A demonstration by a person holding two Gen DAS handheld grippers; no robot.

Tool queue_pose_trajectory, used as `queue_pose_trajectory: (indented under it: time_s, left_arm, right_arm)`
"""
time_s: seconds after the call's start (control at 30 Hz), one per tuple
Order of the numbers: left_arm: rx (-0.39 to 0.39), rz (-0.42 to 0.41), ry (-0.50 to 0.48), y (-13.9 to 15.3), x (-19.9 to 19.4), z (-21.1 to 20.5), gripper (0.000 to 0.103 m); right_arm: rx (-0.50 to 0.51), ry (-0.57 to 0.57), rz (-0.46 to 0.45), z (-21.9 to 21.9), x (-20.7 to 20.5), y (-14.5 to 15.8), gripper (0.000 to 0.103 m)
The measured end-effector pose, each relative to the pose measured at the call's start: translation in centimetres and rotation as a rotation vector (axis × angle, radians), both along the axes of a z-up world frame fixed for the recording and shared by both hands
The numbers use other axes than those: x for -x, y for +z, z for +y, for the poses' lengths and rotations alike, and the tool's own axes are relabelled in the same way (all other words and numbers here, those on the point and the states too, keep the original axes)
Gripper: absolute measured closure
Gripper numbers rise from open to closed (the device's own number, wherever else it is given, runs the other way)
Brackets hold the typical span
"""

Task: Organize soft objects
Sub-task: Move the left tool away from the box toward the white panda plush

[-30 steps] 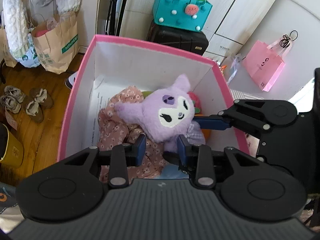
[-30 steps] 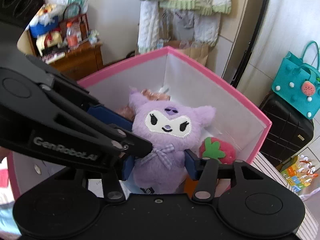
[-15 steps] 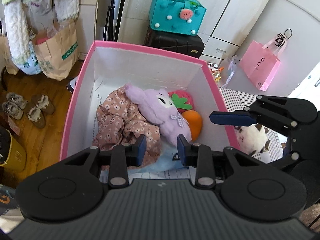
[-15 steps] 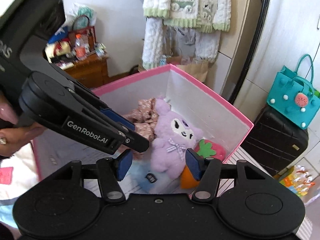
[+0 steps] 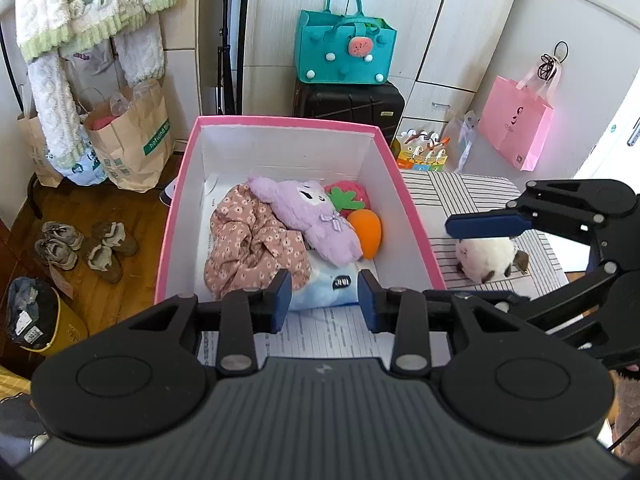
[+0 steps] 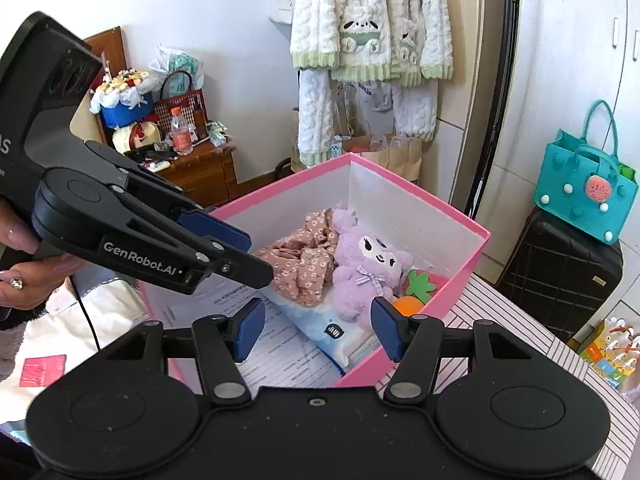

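Note:
A pink box [image 5: 412, 216] [image 6: 476, 254] holds a purple plush [image 5: 316, 220] [image 6: 370, 264], a floral pink cloth [image 5: 252, 244] [image 6: 304, 256], a strawberry plush [image 5: 348, 198], an orange carrot plush [image 5: 366, 232] and a pale blue pack [image 5: 328, 284] [image 6: 332, 328]. A white and brown plush [image 5: 488, 258] lies on the striped surface right of the box. My left gripper [image 5: 324, 304] is open and empty above the box's near edge. My right gripper [image 6: 316, 330] is open and empty; in the left wrist view its fingers [image 5: 484, 224] hang over the white plush.
A teal bag [image 5: 344, 54] sits on a black suitcase [image 5: 348, 100] behind the box. A pink paper bag [image 5: 516, 120] hangs at the right. Paper bags [image 5: 132, 136], shoes [image 5: 80, 248] and a yellow bin [image 5: 36, 316] are on the wooden floor at left.
The purple plush was let go and now lies in the box. Both grippers have pulled back and up from the box, and the right one has moved over the white plush.

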State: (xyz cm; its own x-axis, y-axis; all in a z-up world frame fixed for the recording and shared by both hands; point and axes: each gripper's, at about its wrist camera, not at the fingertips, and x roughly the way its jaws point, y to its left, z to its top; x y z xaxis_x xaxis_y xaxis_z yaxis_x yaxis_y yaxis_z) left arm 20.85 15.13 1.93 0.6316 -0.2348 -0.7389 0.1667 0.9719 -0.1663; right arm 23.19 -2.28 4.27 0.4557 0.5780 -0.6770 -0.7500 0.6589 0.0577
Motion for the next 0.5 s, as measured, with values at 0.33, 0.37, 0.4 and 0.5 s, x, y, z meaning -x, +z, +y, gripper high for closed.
queue_pose_trajectory:
  time_s: [0.33, 0.37, 0.4, 0.5]
  left_arm:
    - [-0.045, -0.035, -0.007, 2.7, 4.3, -0.4, 0.065]
    - [-0.048, -0.037, -0.009, 2.9, 4.7, -0.5, 0.064]
    - [-0.051, -0.039, -0.011, 3.1, 5.1, -0.6, 0.064]
    - [-0.063, -0.050, -0.020, 3.8, 6.4, -0.8, 0.062]
  right_arm:
    - [-0.036, 0.005, -0.030, -2.2, 3.4, 3.1, 0.039]
    - [-0.041, 0.006, -0.031, -2.4, 3.8, 3.4, 0.039]
    - [-0.046, 0.007, -0.033, -2.6, 4.2, 3.7, 0.039]
    - [-0.056, 0.013, -0.038, -3.1, 5.2, 4.5, 0.039]
